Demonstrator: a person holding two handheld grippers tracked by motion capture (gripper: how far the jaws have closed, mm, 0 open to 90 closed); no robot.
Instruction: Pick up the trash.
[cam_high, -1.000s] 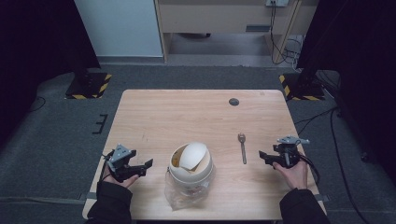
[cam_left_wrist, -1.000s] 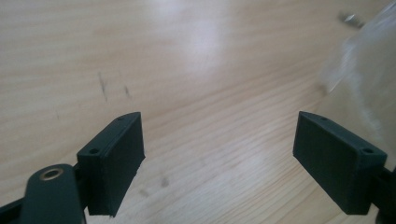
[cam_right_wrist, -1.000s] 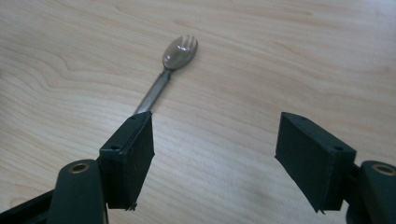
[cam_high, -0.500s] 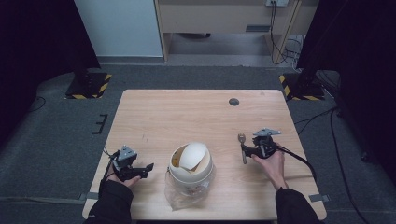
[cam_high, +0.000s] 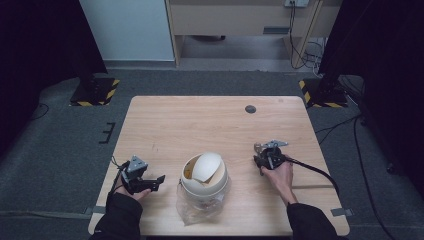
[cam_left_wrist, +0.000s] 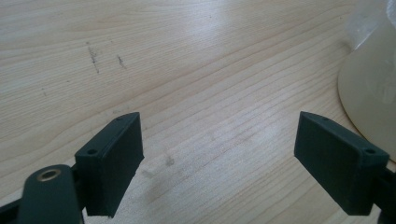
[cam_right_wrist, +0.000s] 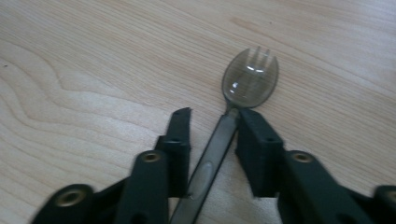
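A dark translucent spork (cam_right_wrist: 250, 81) lies flat on the wooden table (cam_high: 200, 125), right of centre, its bowl (cam_high: 257, 147) pointing away from me. My right gripper (cam_right_wrist: 218, 116) is low over it with its jaws narrowed astride the handle. The right jaw touches the handle and a small gap remains at the left jaw's tip. In the high view that gripper (cam_high: 260, 156) sits at the spork's near end. My left gripper (cam_left_wrist: 219, 158) stands wide open with nothing between its jaws, resting near the table's front left (cam_high: 156, 182).
A cream paper bowl with a tilted lid, sitting in a clear plastic bag (cam_high: 202, 177), stands at the front centre; its edge (cam_left_wrist: 373, 88) is just right of my left jaws. A dark round cable hole (cam_high: 250, 109) marks the far side of the table.
My right gripper has moved left from the table's right edge to the spork and its jaws now straddle the handle. The left gripper has barely shifted.
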